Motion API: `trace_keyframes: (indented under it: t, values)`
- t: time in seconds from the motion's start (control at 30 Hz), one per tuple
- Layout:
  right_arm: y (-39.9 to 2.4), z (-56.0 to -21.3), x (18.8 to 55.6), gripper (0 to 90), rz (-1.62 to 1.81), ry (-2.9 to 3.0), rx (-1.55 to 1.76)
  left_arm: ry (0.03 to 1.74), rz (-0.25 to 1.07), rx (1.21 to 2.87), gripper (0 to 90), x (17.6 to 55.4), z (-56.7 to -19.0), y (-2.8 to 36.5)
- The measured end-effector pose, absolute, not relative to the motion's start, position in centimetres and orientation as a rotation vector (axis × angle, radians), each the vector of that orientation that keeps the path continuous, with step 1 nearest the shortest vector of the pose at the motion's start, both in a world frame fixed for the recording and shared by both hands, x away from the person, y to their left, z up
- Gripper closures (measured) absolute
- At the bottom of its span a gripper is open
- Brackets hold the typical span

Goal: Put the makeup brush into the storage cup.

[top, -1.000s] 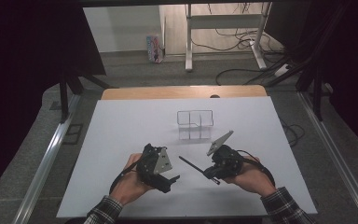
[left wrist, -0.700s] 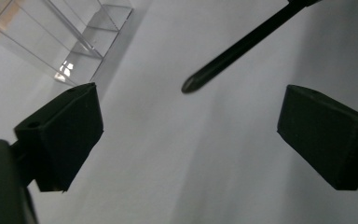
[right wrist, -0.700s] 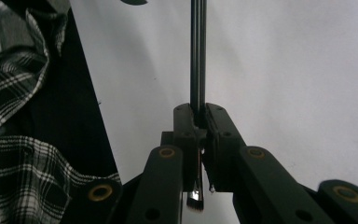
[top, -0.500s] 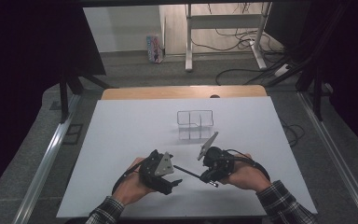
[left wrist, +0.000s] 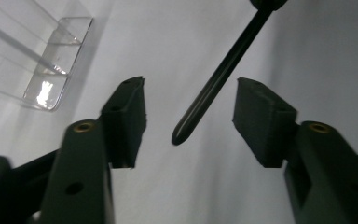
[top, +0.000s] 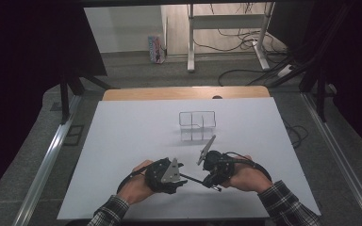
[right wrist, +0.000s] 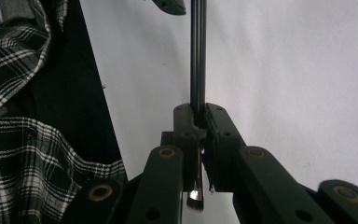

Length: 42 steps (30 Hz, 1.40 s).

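Observation:
My right gripper (right wrist: 198, 112) is shut on a thin black brush (right wrist: 197, 56), whose bristle end (right wrist: 196, 198) sticks out behind the jaws. The handle points at my left gripper (left wrist: 189, 93). Its rounded tip (left wrist: 182, 135) lies between the left fingers (left wrist: 126, 116), touching neither pad. The left jaws have just been closing and still stand apart. In the high view the left gripper (top: 183, 177) and right gripper (top: 208, 181) meet near the table's front edge, joined by the brush (top: 195, 179).
A clear acrylic organizer (top: 197, 125) with small compartments stands on the white table (top: 122, 141) just beyond the hands, also at the upper left of the left gripper view (left wrist: 42, 60). A plaid sleeve (right wrist: 28, 140) lies beside the right gripper.
The two grippers have drawn together near the front edge. The brush's handle has swung toward the left gripper and its tip now sits between the left jaws.

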State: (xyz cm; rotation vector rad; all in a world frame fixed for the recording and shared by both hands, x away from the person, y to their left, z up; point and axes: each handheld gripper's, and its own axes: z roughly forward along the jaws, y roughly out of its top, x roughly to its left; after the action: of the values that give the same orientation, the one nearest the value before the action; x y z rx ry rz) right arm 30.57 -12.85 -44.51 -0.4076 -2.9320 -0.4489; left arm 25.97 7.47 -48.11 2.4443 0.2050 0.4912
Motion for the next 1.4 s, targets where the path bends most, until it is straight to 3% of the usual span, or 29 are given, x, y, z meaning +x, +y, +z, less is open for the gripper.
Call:
trace_keyframes:
  t: [0.23, 0.4, 0.57, 0.6, 0.87, 1.0, 1.2, 1.4]
  values:
    - [-12.5, -44.6, 30.5, 83.7, -0.393, -2.928, -0.379, 0.09, 0.534, 2.475, 66.7, 25.3, -48.5, 6.8]
    - [-12.4, -44.6, 30.6, 83.6, -0.367, -2.92, -0.354, 0.042, 0.548, 2.496, 73.3, 25.1, -48.7, 6.7]
    - [-12.6, -44.4, 30.8, 80.0, -0.405, -2.928, -0.364, -0.075, 0.447, 2.571, 83.7, 24.7, -48.9, 6.5]
    - [-12.8, -44.4, 30.9, 77.4, -0.418, -2.935, -0.359, -0.08, 0.434, 2.576, 83.7, 24.7, -48.8, 6.5]
    - [-13.8, -44.7, 31.4, 30.2, -0.593, -2.978, -0.442, 0.038, 0.368, 2.545, 83.7, 25.1, -48.8, 7.1]
    - [-14.5, -44.7, 31.6, 13.4, -0.695, -2.974, -0.484, 0.09, 0.35, 2.535, 83.6, 25.4, -48.5, 7.4]
    - [-15.6, -44.6, 31.4, 2.6, -0.825, -3.014, -0.522, 0.169, 0.314, 2.5, 83.6, 25.7, -48.3, 8.2]
    - [-17.1, -44.4, 31.4, 1.3, -0.996, -2.99, -0.612, 0.288, 0.268, 2.454, 83.5, 26.0, -48.2, 9.4]
